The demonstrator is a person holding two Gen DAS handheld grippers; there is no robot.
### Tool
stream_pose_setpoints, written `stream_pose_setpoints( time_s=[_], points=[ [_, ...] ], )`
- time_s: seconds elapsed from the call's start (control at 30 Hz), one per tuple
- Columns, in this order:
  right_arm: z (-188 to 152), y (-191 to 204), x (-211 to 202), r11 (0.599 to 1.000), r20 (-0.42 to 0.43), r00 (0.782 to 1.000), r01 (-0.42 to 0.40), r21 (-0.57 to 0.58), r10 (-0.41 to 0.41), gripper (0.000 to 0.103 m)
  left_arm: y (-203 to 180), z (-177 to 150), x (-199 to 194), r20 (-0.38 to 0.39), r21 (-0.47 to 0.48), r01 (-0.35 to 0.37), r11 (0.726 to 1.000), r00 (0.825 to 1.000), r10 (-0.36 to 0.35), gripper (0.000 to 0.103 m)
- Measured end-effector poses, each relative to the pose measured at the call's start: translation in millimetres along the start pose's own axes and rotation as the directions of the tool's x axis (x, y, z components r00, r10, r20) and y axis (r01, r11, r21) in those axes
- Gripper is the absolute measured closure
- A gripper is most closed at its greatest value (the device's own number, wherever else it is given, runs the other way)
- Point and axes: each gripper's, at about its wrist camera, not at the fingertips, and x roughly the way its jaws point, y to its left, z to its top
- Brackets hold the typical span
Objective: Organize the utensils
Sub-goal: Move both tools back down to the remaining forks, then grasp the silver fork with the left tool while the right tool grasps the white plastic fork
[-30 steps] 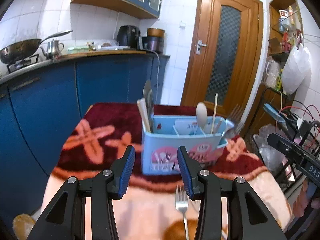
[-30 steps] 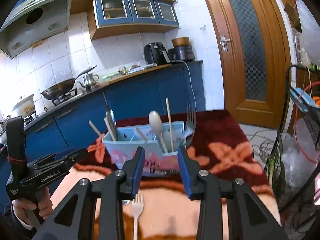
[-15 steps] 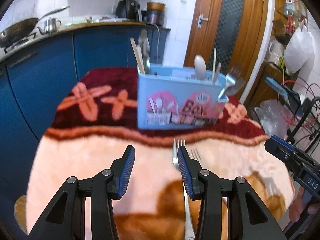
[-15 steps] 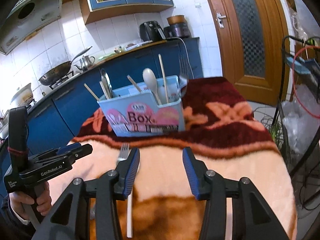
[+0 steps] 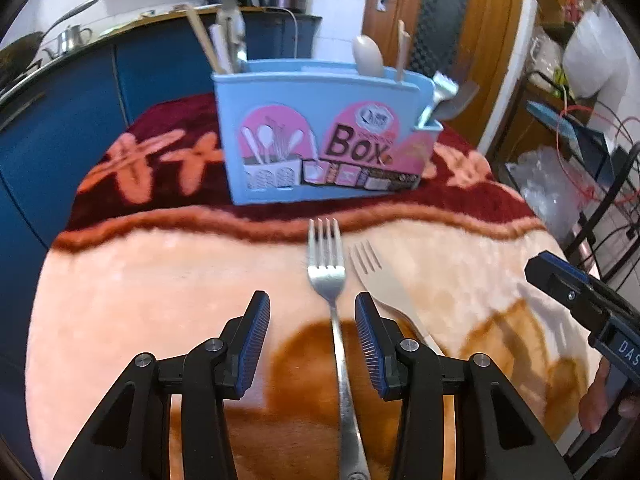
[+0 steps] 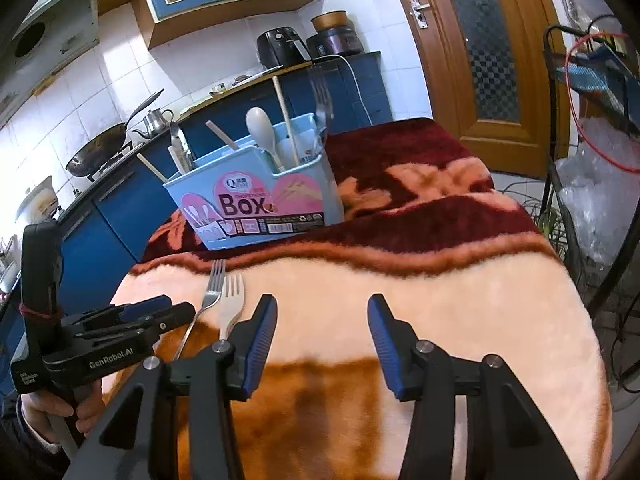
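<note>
Left gripper (image 5: 308, 336) fingers wide apart, empty, straddling steel fork (image 5: 334, 312) flat on blanketed counter (image 5: 140, 300), before utensil box (image 5: 324, 140). Fork light, stiff, slick, low-lying: pinch handle. Right gripper (image 6: 322, 338) spread, empty.

Utensil box (image 5: 320, 140): stands on the blanket (image 5: 160, 280), toward its far side, ahead of both grippers.
In the box: a spoon (image 5: 368, 56) and sticks stand upright; a fork (image 6: 322, 96) stands at its right end.
Metal fork (image 5: 326, 268): lies on the blanket before the box, tines toward it.
Second fork (image 5: 374, 276): lies just right of the metal fork.
Counter (image 6: 132, 148): behind the table.
Door (image 6: 480, 40): behind, to the right.
</note>
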Motion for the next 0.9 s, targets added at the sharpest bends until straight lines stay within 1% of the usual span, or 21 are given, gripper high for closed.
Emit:
stream_pose_setpoints(
  time_s=[0.03, 0.07, 0.13, 0.17, 0.23, 0.33, 0.43, 0.63, 0.77, 0.87, 0.9],
  points=[
    [-0.5, -1.6, 0.6, 1.0, -0.001, 1.0, -0.001, 0.004, 0.001, 0.052, -1.6, -0.1, 2.4, -0.008, 0.003, 0.005, 1.0, 1.0, -0.005, 0.065],
    [-0.6, -3.4, 1.3, 1.0, -0.003, 1.0, -0.001, 0.008, 0.001, 0.052, -3.0, -0.4, 5.4, -0.022, 0.005, 0.014, 1.0, 1.0, -0.014, 0.074],
    [-1.1, -6.1, 2.0, 1.0, -0.005, 1.0, -0.003, 0.015, 0.003, 0.052, -4.8, -1.2, 12.0, -0.053, 0.003, 0.03, 1.0, 0.998, -0.03, 0.083],
    [-1.2, -7.3, 2.4, 1.0, -0.006, 1.0, -0.003, 0.018, 0.003, 0.052, -5.2, -1.6, 15.4, -0.067, -0.001, 0.032, 0.999, 0.997, -0.032, 0.085],
    [-1.2, -9.0, 3.1, 1.0, -0.009, 1.0, -0.005, 0.021, 0.005, 0.052, -4.7, -2.0, 17.2, -0.069, -0.003, 0.029, 1.0, 0.997, -0.029, 0.085],
    [-1.2, -9.0, 3.9, 1.0, -0.013, 1.0, -0.008, 0.024, 0.009, 0.052, -3.9, -0.5, 18.2, -0.068, -0.01, 0.022, 1.0, 0.997, -0.023, 0.093],
    [-1.1, -6.5, 4.0, 1.0, -0.016, 1.0, -0.01, 0.019, 0.01, 0.052, -1.6, -0.1, 17.3, -0.067, -0.028, 0.032, 0.999, 0.997, -0.034, 0.098],
    [-1.0, 2.7, 1.4, 1.0, -0.016, 1.0, -0.017, 0.004, 0.017, 0.052, 10.1, -6.0, 5.7, -0.05, -0.057, 0.023, 0.998, 0.998, -0.026, 0.098],
    [-2.0, 11.6, 3.7, 1.0, -0.033, 0.999, -0.025, -0.008, 0.025, 0.051, 22.5, -11.6, -2.4, -0.046, -0.087, 0.01, 0.996, 0.999, -0.014, 0.098],
    [-2.1, 19.5, 3.9, 0.999, -0.049, 0.998, -0.04, -0.018, 0.04, 0.051, 29.4, -16.7, -1.1, -0.07, -0.113, 0.009, 0.994, 0.997, -0.017, 0.097],
    [-1.4, 22.9, 3.4, 0.999, -0.056, 0.997, -0.048, -0.025, 0.047, 0.051, 30.8, -18.4, 0.6, -0.077, -0.124, 0.021, 0.992, 0.997, -0.031, 0.097]
  ],
)
